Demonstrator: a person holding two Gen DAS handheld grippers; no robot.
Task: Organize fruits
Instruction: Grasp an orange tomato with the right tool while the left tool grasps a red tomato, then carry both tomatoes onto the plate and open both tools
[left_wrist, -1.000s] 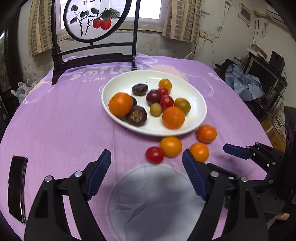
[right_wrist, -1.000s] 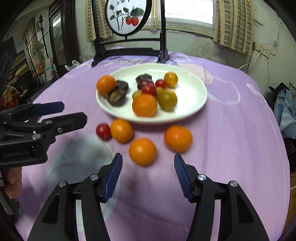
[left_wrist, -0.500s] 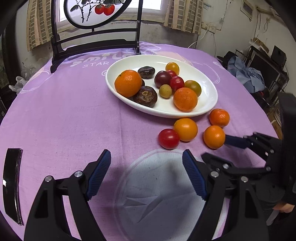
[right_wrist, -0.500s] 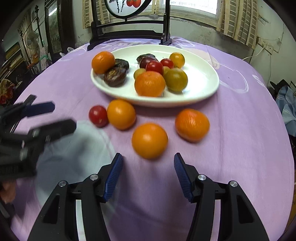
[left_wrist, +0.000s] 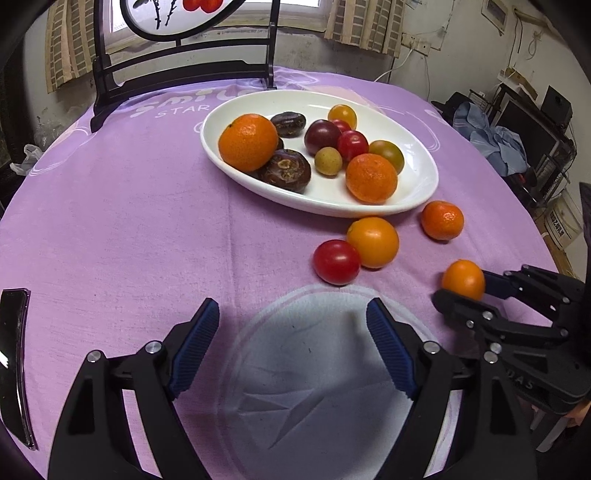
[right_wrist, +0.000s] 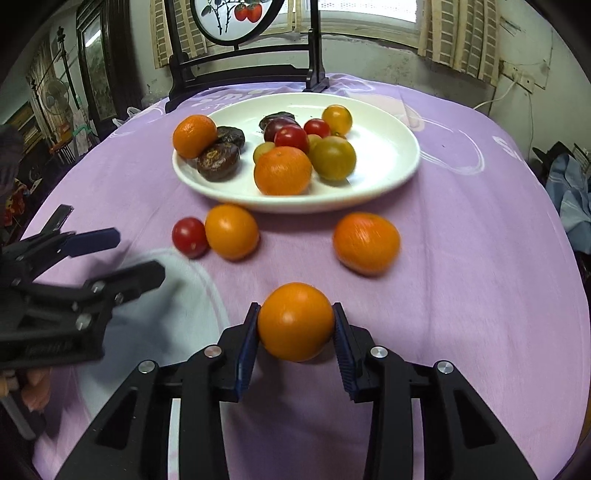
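Now my right claw (right_wrist: 295, 325) grips an orange (right_wrist: 295, 321) off the desk; next I should carry it to the plate (right_wrist: 388, 155). Left claw (left_wrist: 291, 332) gapes, empty.

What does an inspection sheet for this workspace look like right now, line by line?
Surface: purple cloth with a pale round patch.
Job's things: white plate holding mixed fruit; red tomato, two oranges loose on the cloth.
Clutter: black phone at the table edge.
Grippers: right gripper shut on orange; left gripper open, empty.
Cables: white cord on the wall.
Surroundings: chair, curtains, window.
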